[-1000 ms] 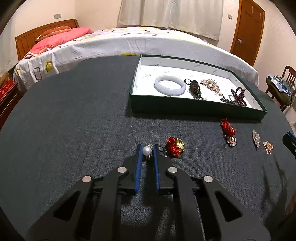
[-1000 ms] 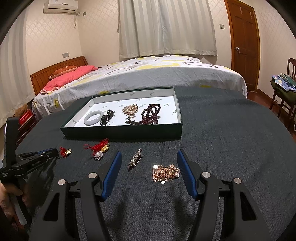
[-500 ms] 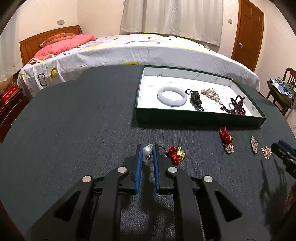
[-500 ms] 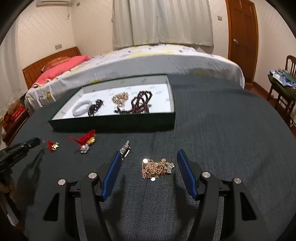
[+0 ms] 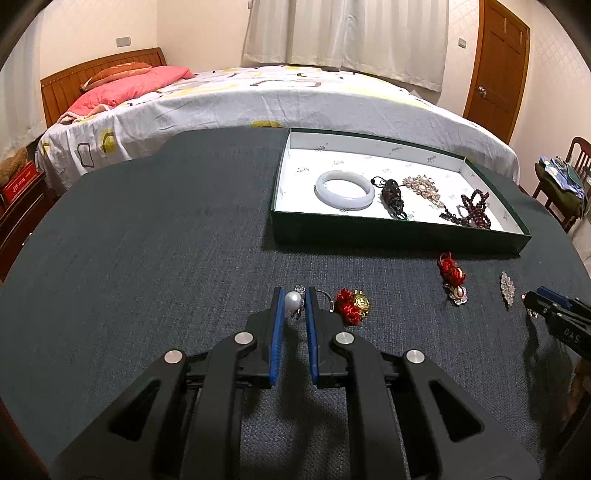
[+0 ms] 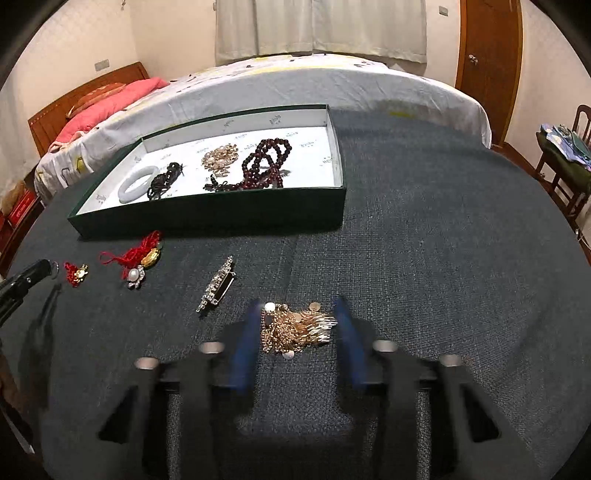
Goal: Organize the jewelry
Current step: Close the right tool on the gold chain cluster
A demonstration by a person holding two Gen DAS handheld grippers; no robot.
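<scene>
Warm indoor light falls from above, bright on the far walls and curtain (image 5: 347,33), dimmer on the dark tabletop (image 5: 147,240). Both fisheye views bend the room hard and go black at the corners. The left view is sharp; in the right view the right hand-held gripper (image 6: 295,325) smears with motion blur. Soft shadows stretch toward the near side.

- The right hand-held gripper (image 6: 297,321) is smeared by motion blur as its jaws close around the gold piece (image 6: 295,326).
- The left hand-held gripper (image 6: 35,271) is cut off by the right view's edge.
- The chair (image 5: 565,177) is cropped.
</scene>
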